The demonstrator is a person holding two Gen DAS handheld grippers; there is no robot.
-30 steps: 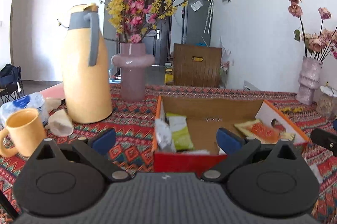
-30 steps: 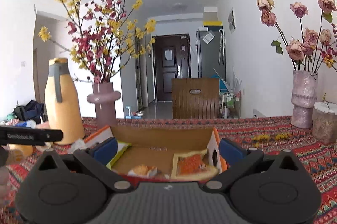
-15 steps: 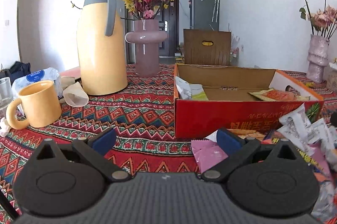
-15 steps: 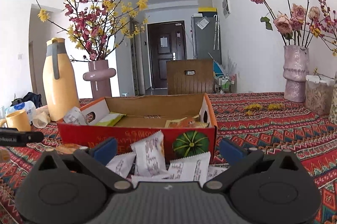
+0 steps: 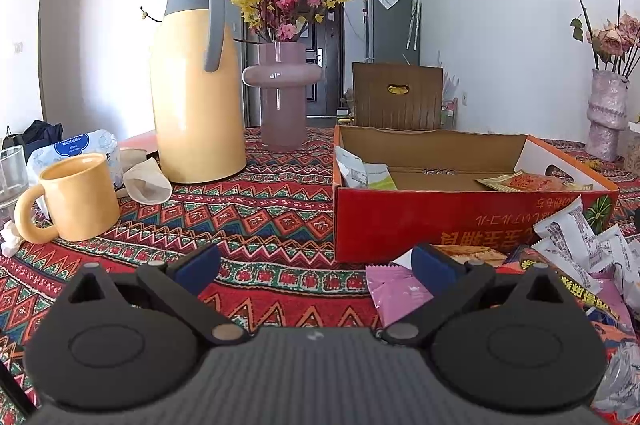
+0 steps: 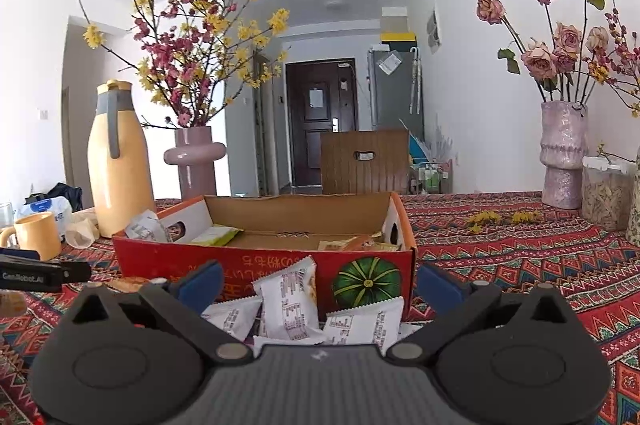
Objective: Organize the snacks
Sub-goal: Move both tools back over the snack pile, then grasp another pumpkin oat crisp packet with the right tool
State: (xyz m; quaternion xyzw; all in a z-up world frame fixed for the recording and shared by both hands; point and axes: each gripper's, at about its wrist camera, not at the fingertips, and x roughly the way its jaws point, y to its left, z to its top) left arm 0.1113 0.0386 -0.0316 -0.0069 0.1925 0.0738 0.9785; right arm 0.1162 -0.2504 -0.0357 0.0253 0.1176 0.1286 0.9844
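The loose snacks lie on the patterned tablecloth [image 5: 256, 221] along the near long wall of the red cardboard box [image 6: 256, 261], outside it, while a few packets already rest on the box floor. The right gripper [image 6: 318, 281] hangs low over this heap with its jaws wide apart and nothing between them. Directly ahead of it, centred in the gap, a white sachet [image 6: 290, 299] stands propped almost upright against the box wall, its long axis running up and slightly toward the box, with two more white sachets lying flatter to either side of it. The left gripper [image 5: 316, 265] is also spread open and empty; it sits further toward the left end of the same box wall, and its nearest piece is a pink packet [image 5: 394, 289] lying flat on the cloth just inside its right finger, not centred.

Judging from this, the right gripper is the nearer and better-aligned one: the upright sachet lies straight forward between its fingers, its flat faces turned toward the camera rather than toward the pads, so a short advance and probably a wrist turn would be needed before closing. The box opening is just beyond and above.
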